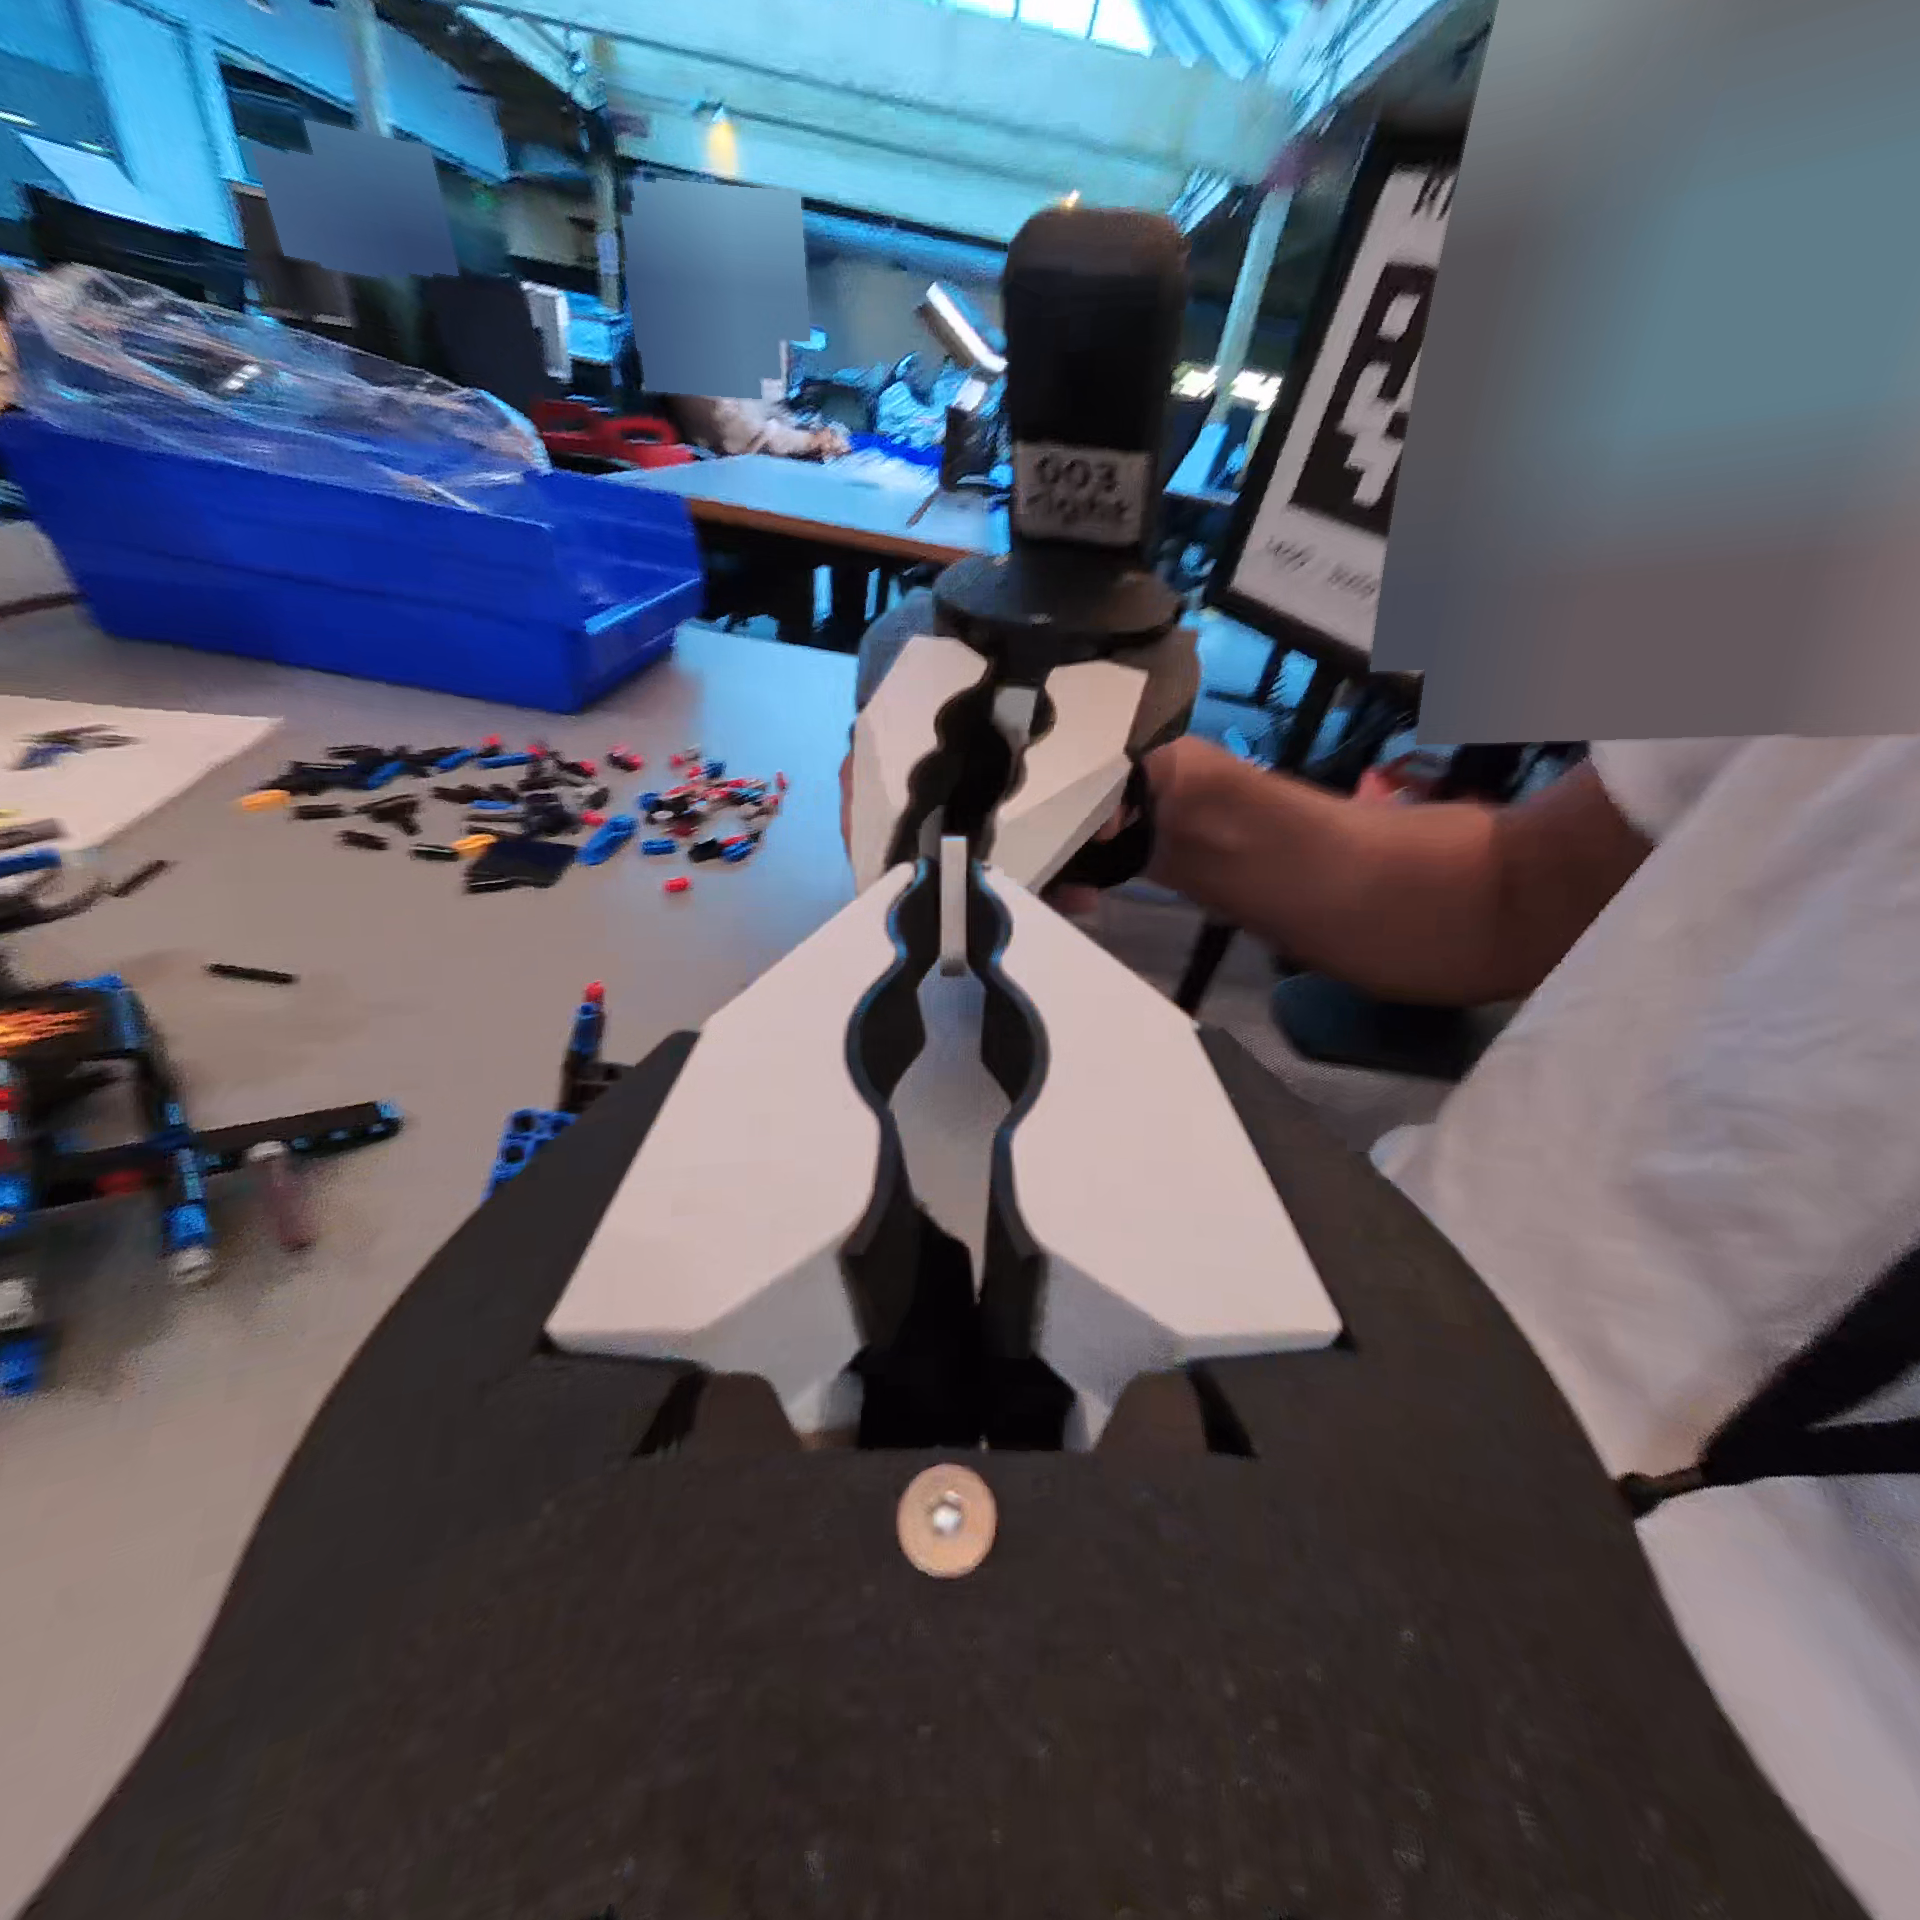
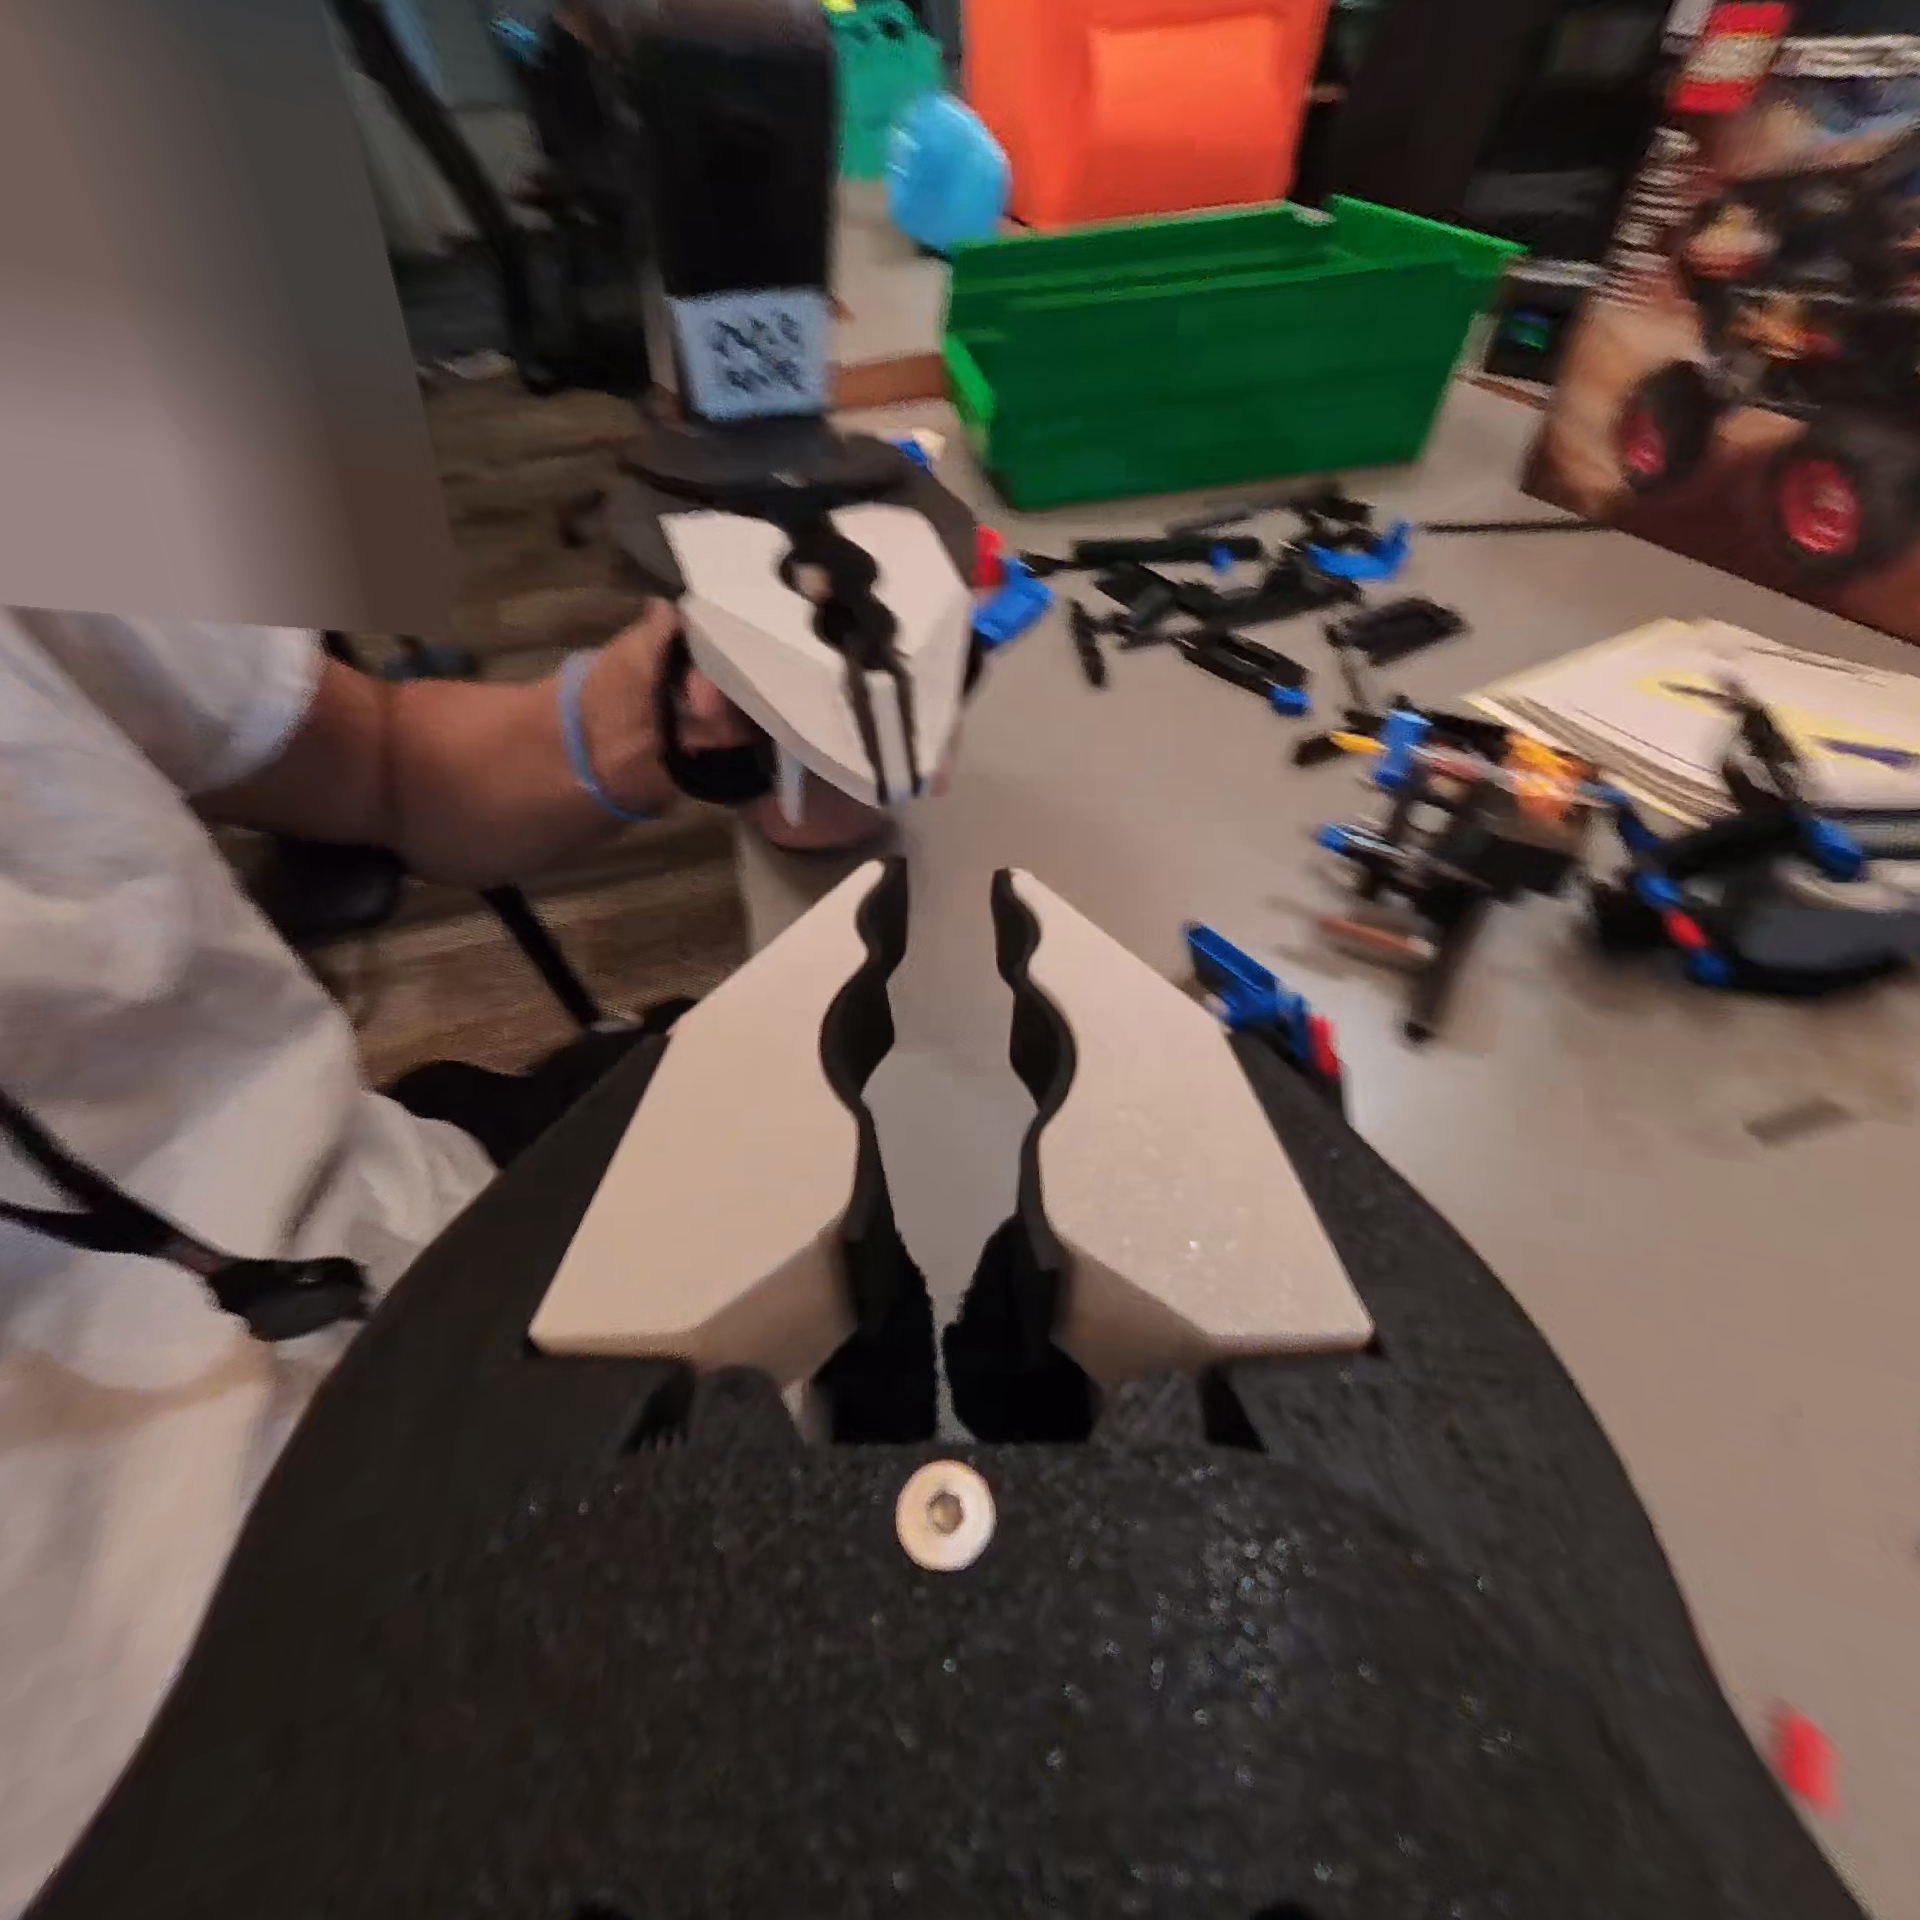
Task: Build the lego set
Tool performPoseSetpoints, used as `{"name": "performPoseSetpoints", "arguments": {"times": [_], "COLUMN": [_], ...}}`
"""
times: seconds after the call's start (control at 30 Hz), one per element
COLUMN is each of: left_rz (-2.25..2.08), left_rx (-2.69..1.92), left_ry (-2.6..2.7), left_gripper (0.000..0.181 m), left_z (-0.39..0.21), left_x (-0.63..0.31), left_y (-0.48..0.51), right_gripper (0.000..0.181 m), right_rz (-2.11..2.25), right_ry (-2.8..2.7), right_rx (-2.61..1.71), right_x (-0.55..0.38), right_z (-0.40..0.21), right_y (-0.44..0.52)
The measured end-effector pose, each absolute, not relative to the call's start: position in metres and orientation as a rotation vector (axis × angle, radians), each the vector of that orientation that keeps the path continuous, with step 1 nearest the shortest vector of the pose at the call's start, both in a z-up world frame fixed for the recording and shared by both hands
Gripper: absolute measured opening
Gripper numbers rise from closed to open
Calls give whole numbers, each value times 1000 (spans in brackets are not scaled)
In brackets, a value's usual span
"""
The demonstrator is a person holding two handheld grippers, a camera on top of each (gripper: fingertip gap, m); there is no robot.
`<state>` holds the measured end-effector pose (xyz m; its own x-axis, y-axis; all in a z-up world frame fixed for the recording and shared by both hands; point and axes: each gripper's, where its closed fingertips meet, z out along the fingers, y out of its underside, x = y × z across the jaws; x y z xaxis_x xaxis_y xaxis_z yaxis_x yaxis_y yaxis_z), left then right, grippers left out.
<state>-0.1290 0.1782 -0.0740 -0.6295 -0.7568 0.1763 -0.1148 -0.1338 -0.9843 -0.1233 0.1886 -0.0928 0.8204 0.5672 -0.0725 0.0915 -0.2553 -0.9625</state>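
Ahead in the left wrist view, the left claw [image 1: 951, 878] is clenched on a thin white piece [image 1: 954, 914] standing upright between its tips. Just beyond, tip to tip with it, the right claw [image 1: 940, 831] points back, held by a hand [image 1: 1143, 821] with a level forearm. Only this view shows a blue bin [image 1: 364, 561] under clear wrap. Before the bin, loose bricks [image 1: 520, 800] are scattered on the table [image 1: 416, 987]. A half-built model [image 1: 94, 1122] is cut off at the left edge and blurred.

Over in the right wrist view, the right claw [image 2: 945, 883] is released, with bare table showing in its gap. The left claw [image 2: 902, 779] hangs near, tips down and pressed together; the piece is hard to make out here. Its hand [image 2: 582, 748] wraps the grip, a blue band at the wrist. Only this view shows a green bin [image 2: 1195, 353], a printed box [image 2: 1745, 343] and a booklet [image 2: 1683, 707]. The bricks [image 2: 1226, 613] and the model [image 2: 1455, 821] are smeared by blur.
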Motion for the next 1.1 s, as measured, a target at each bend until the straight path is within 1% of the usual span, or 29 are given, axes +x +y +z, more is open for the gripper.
{"name": "performPoseSetpoints", "arguments": {"times": [0.1, 0.27, 0.33, 0.43, 0.47, 0.5, 0.57, 0.63, 0.67, 0.8, 0.83, 1.0, 1.1], "left_rz": [-1868, -1726, -1556, -1162, -1043, -928, -753, -654, -616, -568, -578, -643, -621], "left_rx": [-967, -966, -957, -944, -943, -939, -885, -826, -796, -722, -713, -704, -682], "left_ry": [1667, 1634, 1608, 1543, 1519, 1495, 1462, 1471, 1468, 1458, 1456, 1452, 1440], "left_gripper": [2, 2, 2, 2, 2, 2, 2, 2, 2, 2, 2, 2, 2], "left_z": [-71, -74, -78, -90, -92, -94, -94, -97, -96, -94, -93, -88, -87], "left_x": [-132, -127, -121, -108, -104, -102, -100, -99, -99, -101, -102, -106, -106], "left_y": [177, 186, 196, 220, 227, 234, 239, 235, 234, 226, 224, 220, 219], "right_gripper": [15, 12, 11, 13, 15, 21, 26, 43, 45, 41, 35, 23, 22], "right_rz": [687, 662, 639, 588, 560, 540, 581, 628, 637, 680, 662, 675, 768], "right_ry": [-532, -488, -452, -377, -324, -266, -126, -65, -51, -58, -78, -150, -137], "right_rx": [-1705, -1722, -1703, -1734, -1744, -1755, -1757, -1805, -1806, -1794, -1800, -1776, -1747], "right_x": [-142, -135, -128, -118, -114, -110, -108, -113, -115, -118, -118, -122, -123], "right_z": [-76, -76, -70, -69, -69, -70, -73, -87, -90, -88, -89, -86, -84], "right_y": [186, 193, 194, 200, 204, 209, 215, 221, 223, 226, 226, 223, 221]}}
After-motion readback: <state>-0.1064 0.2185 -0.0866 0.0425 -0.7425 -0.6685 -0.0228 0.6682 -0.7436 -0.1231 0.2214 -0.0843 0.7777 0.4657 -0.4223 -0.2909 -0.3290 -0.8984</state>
